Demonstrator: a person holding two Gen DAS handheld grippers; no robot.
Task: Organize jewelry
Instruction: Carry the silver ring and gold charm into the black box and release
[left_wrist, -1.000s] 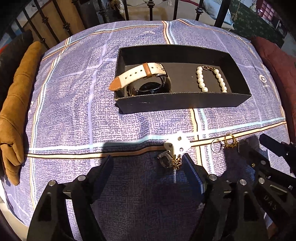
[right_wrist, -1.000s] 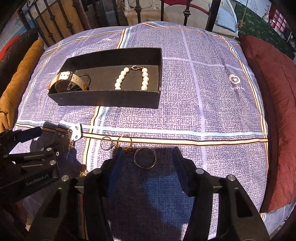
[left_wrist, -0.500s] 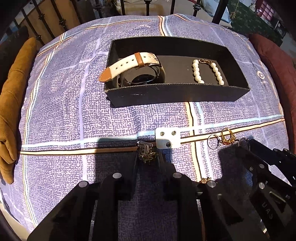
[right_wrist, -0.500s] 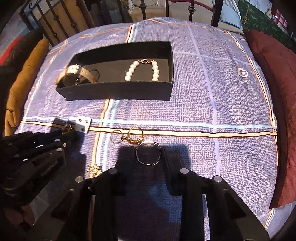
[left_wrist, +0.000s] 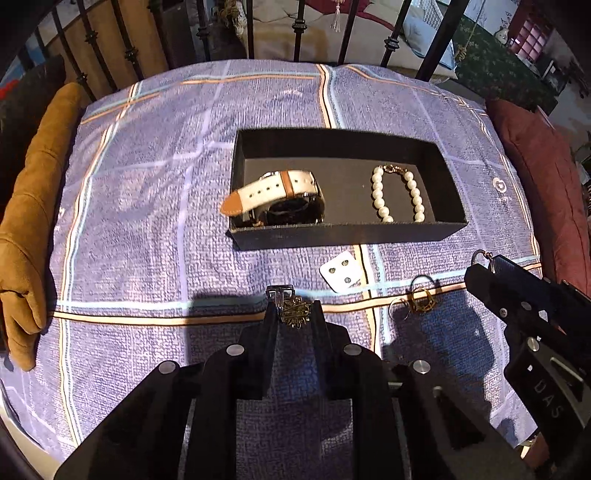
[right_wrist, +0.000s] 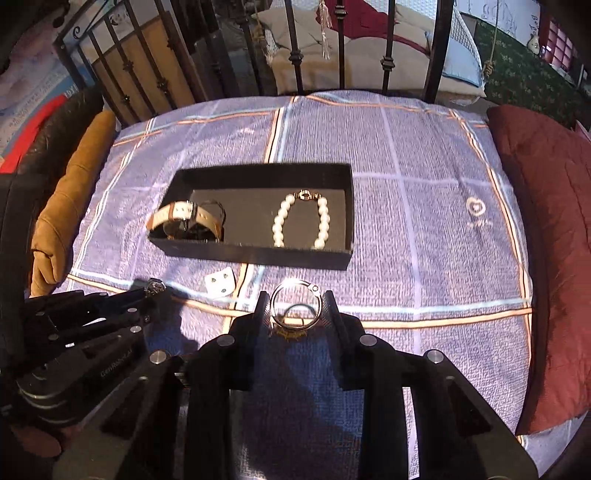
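A black tray (left_wrist: 343, 232) (right_wrist: 255, 254) on the purple cloth holds a white-strap watch (left_wrist: 273, 195) (right_wrist: 184, 221) and a pearl bracelet (left_wrist: 397, 194) (right_wrist: 301, 221). My left gripper (left_wrist: 294, 314) is shut on a gold brooch (left_wrist: 295, 312) and holds it above the cloth. My right gripper (right_wrist: 294, 306) is shut on a silver hoop ring (right_wrist: 294, 304), also lifted. A white earring card (left_wrist: 341, 271) (right_wrist: 220, 282) lies before the tray. Two small rings (left_wrist: 415, 301) lie on the cloth right of my left gripper.
A tan cushion (left_wrist: 33, 206) lies along the left edge and a red cushion (right_wrist: 546, 240) along the right. A black iron railing (right_wrist: 295, 48) stands behind the cloth. The right gripper's body (left_wrist: 535, 325) shows at the right of the left view.
Both grippers have lifted up and back with their pieces, the brooch in the left and the hoop ring in the right. The earring card stays on the cloth.
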